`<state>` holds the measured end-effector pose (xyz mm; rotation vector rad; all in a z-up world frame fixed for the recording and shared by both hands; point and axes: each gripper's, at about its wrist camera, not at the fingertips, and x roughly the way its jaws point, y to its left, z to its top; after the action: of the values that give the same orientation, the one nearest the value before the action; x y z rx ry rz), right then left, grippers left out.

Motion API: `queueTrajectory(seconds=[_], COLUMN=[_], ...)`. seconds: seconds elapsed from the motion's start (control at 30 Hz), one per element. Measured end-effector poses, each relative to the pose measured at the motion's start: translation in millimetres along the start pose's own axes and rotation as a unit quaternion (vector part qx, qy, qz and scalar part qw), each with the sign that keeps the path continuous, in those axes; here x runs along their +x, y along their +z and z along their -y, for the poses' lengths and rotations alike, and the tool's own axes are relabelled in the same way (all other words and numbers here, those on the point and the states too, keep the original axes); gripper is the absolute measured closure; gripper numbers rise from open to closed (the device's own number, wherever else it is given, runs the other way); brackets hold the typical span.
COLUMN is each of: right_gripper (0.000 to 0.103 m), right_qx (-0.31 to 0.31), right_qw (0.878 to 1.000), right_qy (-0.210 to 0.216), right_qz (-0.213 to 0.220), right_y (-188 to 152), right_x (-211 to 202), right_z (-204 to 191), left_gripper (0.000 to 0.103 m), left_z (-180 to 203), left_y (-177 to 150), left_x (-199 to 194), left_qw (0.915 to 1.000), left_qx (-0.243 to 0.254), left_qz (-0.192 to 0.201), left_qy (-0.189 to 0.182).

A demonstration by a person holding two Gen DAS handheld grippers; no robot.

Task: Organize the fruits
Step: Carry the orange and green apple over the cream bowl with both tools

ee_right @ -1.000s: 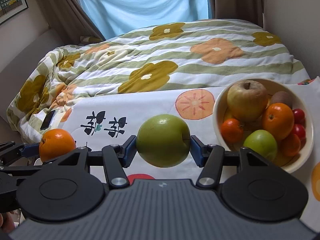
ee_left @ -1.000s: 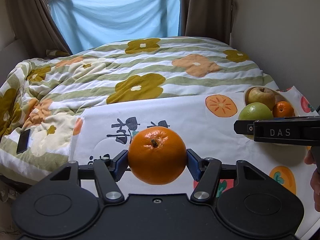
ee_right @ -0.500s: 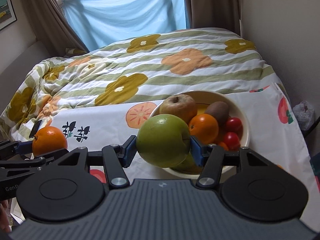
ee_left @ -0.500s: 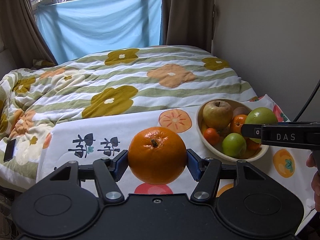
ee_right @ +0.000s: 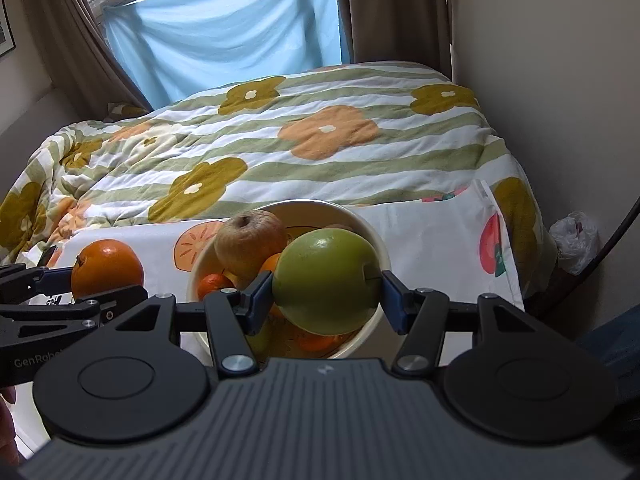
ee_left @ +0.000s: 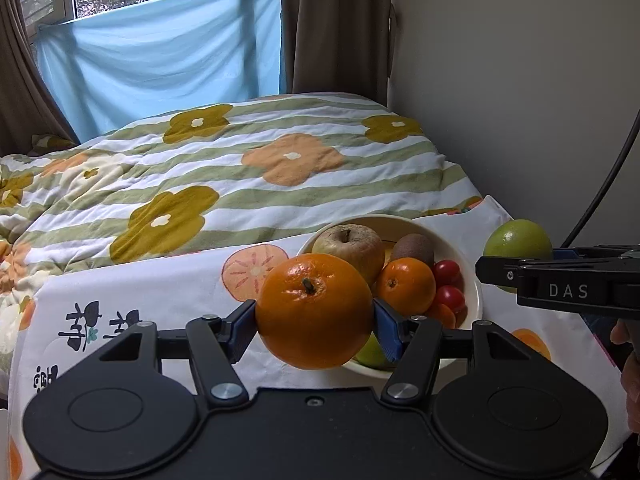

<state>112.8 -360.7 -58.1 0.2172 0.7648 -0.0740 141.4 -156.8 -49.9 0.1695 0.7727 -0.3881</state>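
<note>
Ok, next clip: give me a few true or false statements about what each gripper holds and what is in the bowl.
1. The left gripper is shut on an orange. True.
2. The right gripper is empty. False: it is shut on a green apple.
3. The bowl holds only apples. False: a russet apple, a smaller orange, a kiwi and cherry tomatoes show.
4. The bowl sits on a fruit-print cloth. True.
</note>
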Motion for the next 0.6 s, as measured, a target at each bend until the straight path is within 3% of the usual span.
queueTrajectory(seconds=[0.6], right_gripper=[0.032], right_qx=[-0.015], right_qw=[1.000], right_qy=[0.019], right_qz=[-0.020], right_y=[12.6], right_x=[43.9], right_z=[35.5], left_gripper=[0.038], left_z=[29.5], left_y=[11.8], left_x=[69.5], left_qw=[0.9998], left_qx=[-0.002], left_qz=[-0.018], left_qy=[0.012])
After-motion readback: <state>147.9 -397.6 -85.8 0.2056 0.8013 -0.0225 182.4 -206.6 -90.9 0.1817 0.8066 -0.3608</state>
